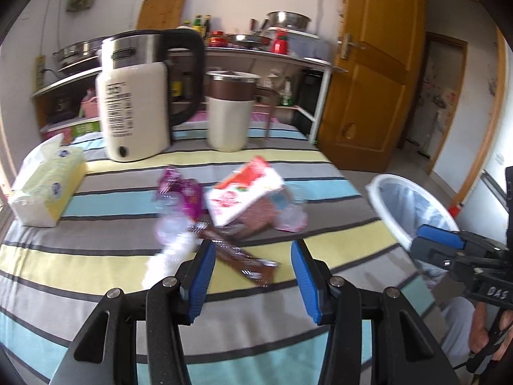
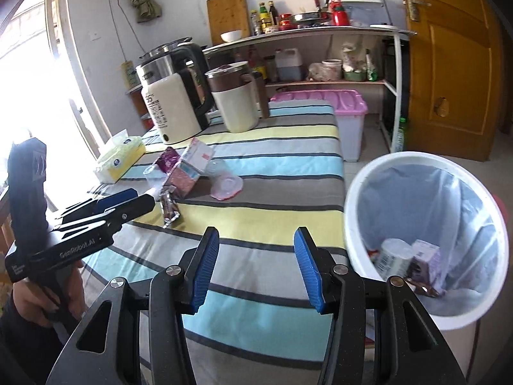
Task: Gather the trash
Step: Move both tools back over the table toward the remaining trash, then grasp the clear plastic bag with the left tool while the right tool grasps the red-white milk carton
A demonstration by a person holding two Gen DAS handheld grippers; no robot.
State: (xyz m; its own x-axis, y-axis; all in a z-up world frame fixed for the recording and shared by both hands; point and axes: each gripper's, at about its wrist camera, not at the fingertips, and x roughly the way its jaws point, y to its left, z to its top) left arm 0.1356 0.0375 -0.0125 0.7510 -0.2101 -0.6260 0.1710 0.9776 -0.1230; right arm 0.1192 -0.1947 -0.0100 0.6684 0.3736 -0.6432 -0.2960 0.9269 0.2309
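Trash lies in a heap mid-table: a red and white packet [image 1: 243,192], a purple wrapper [image 1: 179,189], a brown box [image 1: 256,218], clear plastic [image 1: 291,218] and a brown bar wrapper [image 1: 247,260]. My left gripper [image 1: 253,276] hangs open just short of the bar wrapper, nothing between its fingers. The right gripper [image 2: 256,269] is open and empty over the table's right edge, beside the white bin [image 2: 426,237], which holds a can and a purple carton. In the right wrist view the heap [image 2: 189,173] lies farther off, with the left gripper [image 2: 109,202] at left.
A kettle [image 1: 134,96], a cream tumbler [image 1: 229,112] and a tissue box [image 1: 48,183] stand on the striped tablecloth [image 1: 320,166]. Behind are a cluttered shelf [image 2: 320,32], a pink-lidded box [image 2: 336,102] and a wooden door [image 1: 378,64]. A hand [image 2: 35,301] grips the left tool.
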